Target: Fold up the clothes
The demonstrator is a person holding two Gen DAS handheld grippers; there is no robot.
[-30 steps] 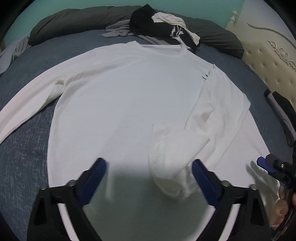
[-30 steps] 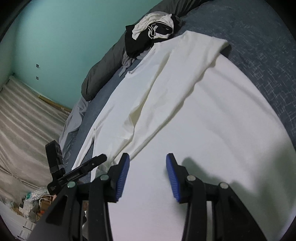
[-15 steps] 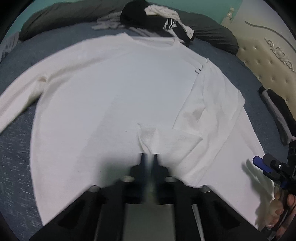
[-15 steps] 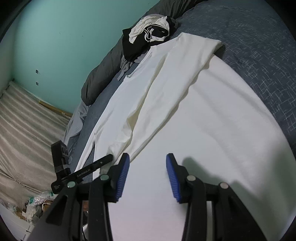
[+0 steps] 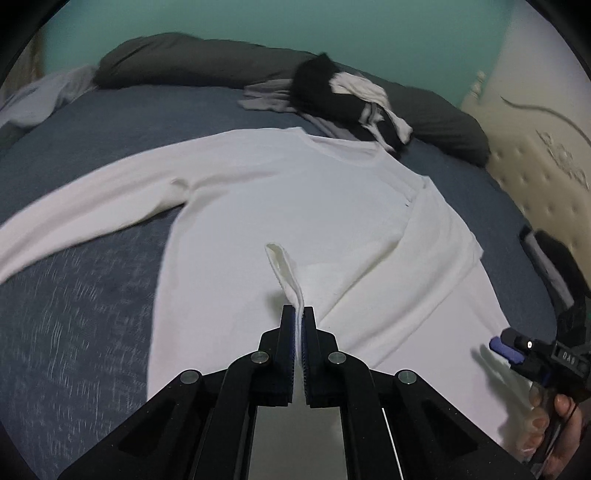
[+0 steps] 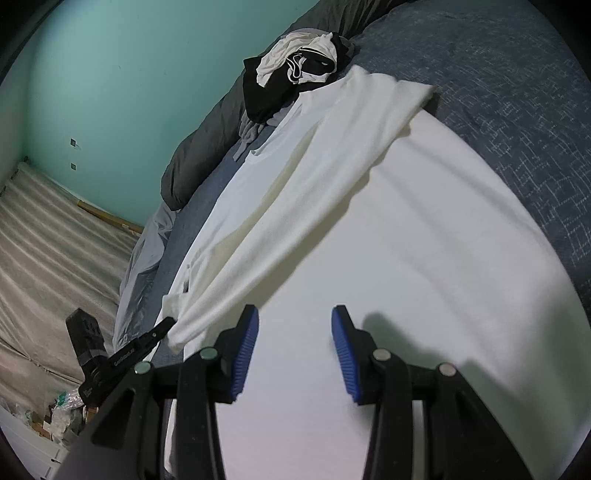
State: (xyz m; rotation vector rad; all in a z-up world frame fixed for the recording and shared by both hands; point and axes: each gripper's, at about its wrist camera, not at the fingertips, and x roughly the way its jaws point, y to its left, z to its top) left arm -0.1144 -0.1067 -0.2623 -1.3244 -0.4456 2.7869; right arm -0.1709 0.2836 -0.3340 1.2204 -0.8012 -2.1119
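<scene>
The left gripper [image 5: 298, 314] is pinched tight on the cuff [image 5: 286, 273] of the folded-in sleeve of the white long-sleeved shirt [image 5: 288, 199], with the cuff standing up in a thin ridge between the blue pads [image 5: 293, 334]. From the cuff, that sleeve runs back across the shirt's body to the shoulder nearest the headboard side of the bed.

The right gripper [image 6: 294, 325] hangs over the lower part of the shirt with its jaws wide apart and nothing between them; its fingers cast a shadow on the cloth just beside it. In the left wrist view it shows at the right edge, held by a hand [image 5: 554, 424] whose fingertips are visible, close above the shirt's hem; whether it touches the cloth is hard to judge from there.

The shirt lies spread flat, front up, across the middle of the blue bedspread [image 5: 81, 314], its neckline toward the far edge of the bed. Its other sleeve [image 5: 92, 210] stretches straight out toward the left side of the bed.

Beyond the neckline, a heap of black and white clothes [image 5: 343, 99] rests on a grey garment at the far edge, just touching or almost touching the collar. A long dark grey pillow [image 5: 184, 62] runs along that far edge against the teal wall [image 5: 332, 26]. A cream tufted headboard [image 5: 546, 147] closes the bed's right side.
</scene>
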